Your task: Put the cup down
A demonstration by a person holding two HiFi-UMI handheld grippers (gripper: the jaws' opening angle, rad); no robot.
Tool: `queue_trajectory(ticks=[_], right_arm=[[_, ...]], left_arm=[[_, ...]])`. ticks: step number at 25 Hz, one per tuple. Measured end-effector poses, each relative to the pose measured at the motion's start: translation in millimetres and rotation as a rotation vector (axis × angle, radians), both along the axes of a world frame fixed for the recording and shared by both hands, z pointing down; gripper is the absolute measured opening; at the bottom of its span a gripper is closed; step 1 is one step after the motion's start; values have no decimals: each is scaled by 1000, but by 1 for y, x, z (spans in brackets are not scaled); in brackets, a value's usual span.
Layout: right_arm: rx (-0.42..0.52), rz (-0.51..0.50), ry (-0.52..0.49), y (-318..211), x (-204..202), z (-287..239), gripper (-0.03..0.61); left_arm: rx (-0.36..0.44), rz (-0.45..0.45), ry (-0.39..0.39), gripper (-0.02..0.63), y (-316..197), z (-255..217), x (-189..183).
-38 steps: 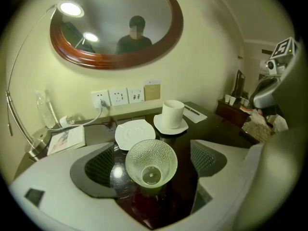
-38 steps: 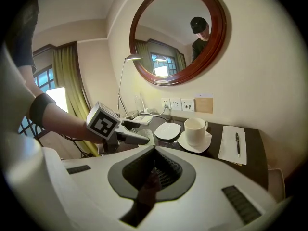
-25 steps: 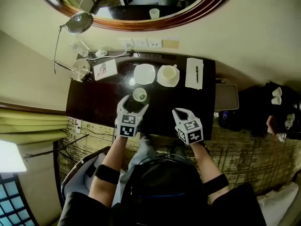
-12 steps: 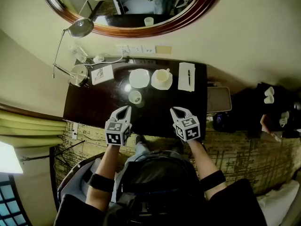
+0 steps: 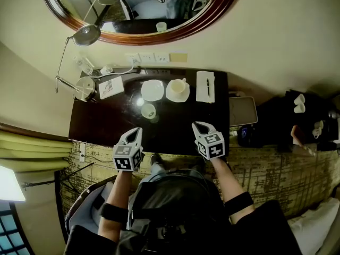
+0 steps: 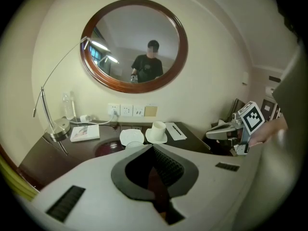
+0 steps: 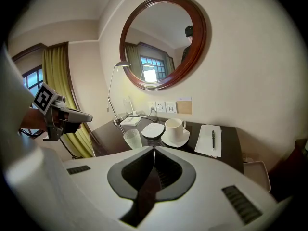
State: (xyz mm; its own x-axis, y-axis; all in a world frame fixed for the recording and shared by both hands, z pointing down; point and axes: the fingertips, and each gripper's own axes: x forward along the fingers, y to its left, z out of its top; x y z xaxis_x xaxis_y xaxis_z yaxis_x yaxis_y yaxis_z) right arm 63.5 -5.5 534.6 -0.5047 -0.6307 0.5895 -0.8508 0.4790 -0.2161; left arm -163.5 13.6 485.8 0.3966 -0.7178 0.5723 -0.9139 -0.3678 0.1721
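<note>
Dark glossy table (image 5: 101, 126) against a cream wall. Yellow-green curtain (image 5: 32, 142) at far left. Oval wood-framed mirror (image 5: 202, 17) overhead; it reflects both my tongs. Patterned carpet under the near edge.

On the table, left to right:
- Desk lamp (image 5: 85, 87) on its round metal base in the back left corner, thin arm arching up, clear bottle (image 5: 85, 65) behind it.
- Small booklet (image 5: 110, 87) lying flat beside the base.
- Wall sockets (image 5: 146, 58) above the back edge, a cable plugged in.
- Empty white dish (image 5: 152, 90).
- The cup (image 5: 149, 111) (a clear glass) stands upright on the table just in front of that dish, free of both tongs.
- White mug (image 5: 178, 87) on a saucer, just right of the dish.
- Notepad (image 5: 205, 86) with a pen lying on it.
- Grey tray (image 5: 243, 110) off the right end of the table.

Left gripper (image 5: 135, 133) hangs over the near edge, apart from the cup with bare tabletop between; its jaws have just clamped together, nothing between them. Right gripper (image 5: 199, 125) at the near edge too, jaws clenched on nothing.
</note>
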Motion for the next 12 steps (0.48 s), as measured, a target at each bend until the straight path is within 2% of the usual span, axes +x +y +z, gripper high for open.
queue_trajectory(ticks=[5, 9, 12], right_arm=[[2, 6, 10, 2, 2, 6, 18], [11, 2, 20, 0, -1, 7, 18], [14, -3, 35, -3, -3, 12, 26]], left_arm=[[26, -10, -9, 0, 0, -1, -1], [1, 19, -6, 0, 5, 2, 5], [7, 3, -4, 0, 4, 2, 2]])
